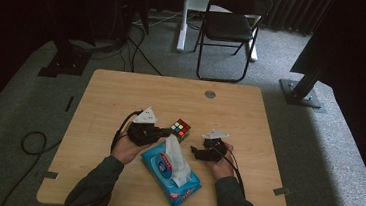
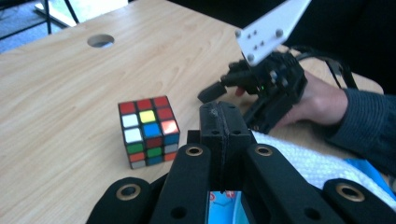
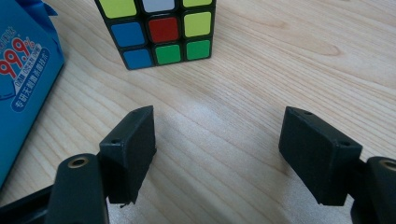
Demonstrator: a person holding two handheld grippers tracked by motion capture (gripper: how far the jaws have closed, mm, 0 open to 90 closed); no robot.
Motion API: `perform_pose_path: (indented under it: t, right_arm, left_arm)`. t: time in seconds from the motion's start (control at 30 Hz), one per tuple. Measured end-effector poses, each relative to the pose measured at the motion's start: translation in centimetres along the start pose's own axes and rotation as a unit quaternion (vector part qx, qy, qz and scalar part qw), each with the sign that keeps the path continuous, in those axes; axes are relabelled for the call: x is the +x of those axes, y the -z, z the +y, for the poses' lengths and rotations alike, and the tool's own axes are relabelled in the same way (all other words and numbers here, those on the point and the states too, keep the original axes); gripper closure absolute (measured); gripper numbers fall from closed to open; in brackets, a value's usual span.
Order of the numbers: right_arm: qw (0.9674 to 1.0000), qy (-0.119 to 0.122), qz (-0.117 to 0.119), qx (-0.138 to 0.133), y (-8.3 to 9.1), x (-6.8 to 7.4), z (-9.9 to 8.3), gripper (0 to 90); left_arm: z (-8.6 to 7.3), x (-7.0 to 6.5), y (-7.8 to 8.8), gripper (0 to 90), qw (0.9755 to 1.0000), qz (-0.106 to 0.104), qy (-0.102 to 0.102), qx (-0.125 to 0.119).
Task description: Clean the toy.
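Observation:
A blue pack of wet wipes (image 1: 184,186) lies near the table's front edge between the person's hands. A white wipe (image 1: 175,157) stands up out of it, its top pinched in my left gripper (image 1: 164,132), whose jaws are pressed together. In the left gripper view the shut gripper (image 2: 223,116) has the wipe (image 2: 308,161) spreading to its right. A colour cube (image 1: 181,128) sits just beyond the pack. My right gripper (image 1: 196,151) rests low on the table right of the pack, open. Its gripper (image 3: 217,140) holds nothing and points at the cube (image 3: 156,28), with the pack (image 3: 18,70) at the left.
The wooden table (image 1: 121,92) has a round cable hole (image 1: 210,94) near its far edge. A black folding chair (image 1: 233,22) stands on the carpet beyond it. In the left gripper view the cube (image 2: 148,131) sits left of the jaws.

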State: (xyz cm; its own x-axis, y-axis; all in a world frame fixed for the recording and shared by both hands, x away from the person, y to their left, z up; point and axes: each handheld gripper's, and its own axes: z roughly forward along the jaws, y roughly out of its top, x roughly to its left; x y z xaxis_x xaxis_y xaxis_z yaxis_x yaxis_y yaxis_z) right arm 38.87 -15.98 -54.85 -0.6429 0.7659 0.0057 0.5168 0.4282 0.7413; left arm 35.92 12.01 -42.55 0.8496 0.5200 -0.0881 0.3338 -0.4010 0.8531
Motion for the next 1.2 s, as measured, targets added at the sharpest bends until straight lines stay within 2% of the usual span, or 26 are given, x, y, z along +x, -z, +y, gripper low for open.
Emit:
perform_pose_path:
  t: [0.33, 0.53, 0.67, 0.8, 0.9, 0.97, 1.07, 1.2]
  right_arm:
    - [1.0, 0.0, 0.0, 0.0, 0.0, 0.0, 0.0, 26.8]
    - [1.0, 0.0, 0.0, 0.001, 0.0, 0.0, 0.0, 26.8]
    - [1.0, 0.0, 0.0, 0.0, 0.0, 0.0, 0.0, 26.8]
    - [1.0, 0.001, 0.0, 0.0, 0.0, 0.0, 0.0, 26.8]
    - [1.0, 0.0, 0.0, 0.0, 0.0, 0.0, 0.0, 26.8]
    - [1.0, 0.0, 0.0, 0.0, 0.0, 0.0, 0.0, 26.8]
    - [1.0, 0.0, 0.0, 0.0, 0.0, 0.0, 0.0, 26.8]
    - [1.0, 0.0, 0.0, 0.0, 0.0, 0.0, 0.0, 26.8]
  left_arm:
    - [1.8, 0.5, 1.0, 90.0, 0.9993, 0.023, -0.001, -0.031]
    - [2.4, 1.1, 1.0, 90.0, 0.9984, 0.03, 0.012, -0.046]
    - [2.9, 1.4, 1.0, 90.0, 0.9977, 0.038, 0.013, -0.054]
    - [3.9, 1.7, 1.2, 90.0, 0.9962, 0.053, 0.013, -0.068]
    - [4.8, 2.5, 2.0, 90.0, 0.9921, 0.061, 0.036, -0.103]
    - [5.5, 2.9, 2.5, 90.0, 0.9904, 0.066, 0.041, -0.114]
    - [6.2, 3.3, 2.7, 90.0, 0.99, 0.074, 0.039, -0.114]
    - [6.5, 3.6, 2.4, 90.0, 0.9902, 0.075, 0.039, -0.111]
